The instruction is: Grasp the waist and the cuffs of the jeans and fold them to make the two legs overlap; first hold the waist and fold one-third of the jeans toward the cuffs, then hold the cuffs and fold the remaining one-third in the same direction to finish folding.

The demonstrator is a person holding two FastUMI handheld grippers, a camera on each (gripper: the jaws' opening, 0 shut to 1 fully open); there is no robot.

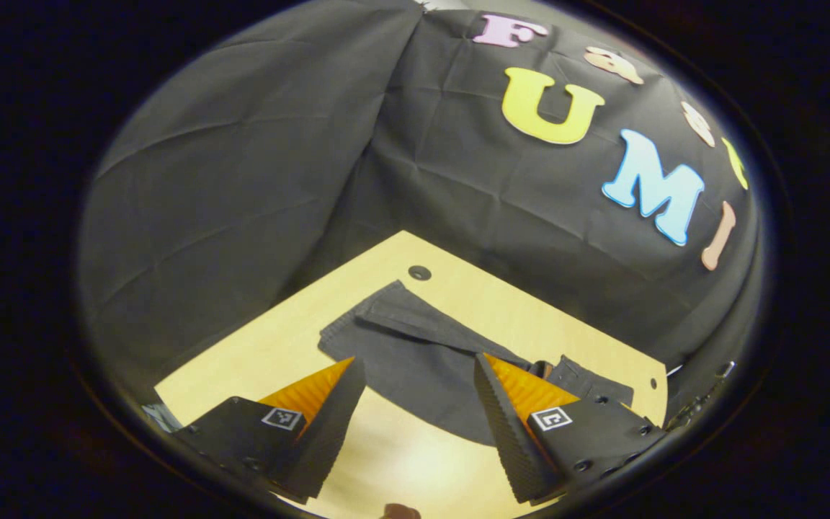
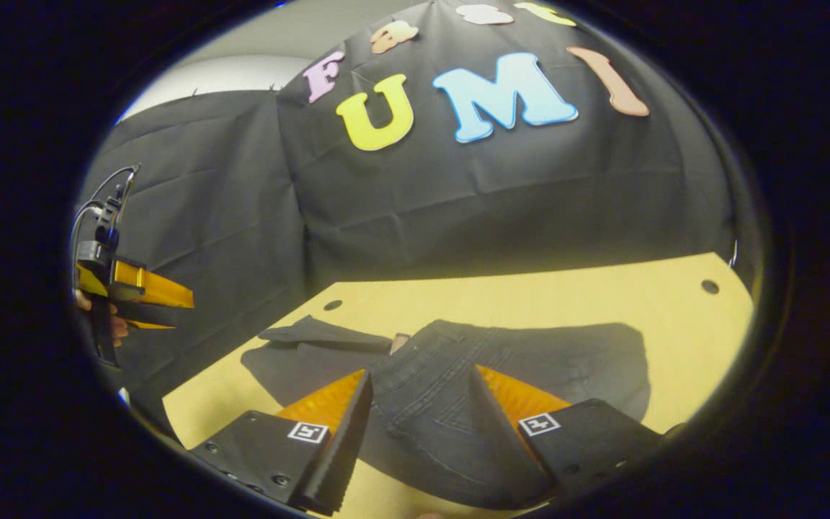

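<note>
Right gripper view: jeans (image 2: 458, 389) lie on table (image 2: 602, 295).

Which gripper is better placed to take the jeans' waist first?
Right, likely. The right gripper is open right over the jeans at the pocket end; the left gripper hangs open above the leg end.
</note>
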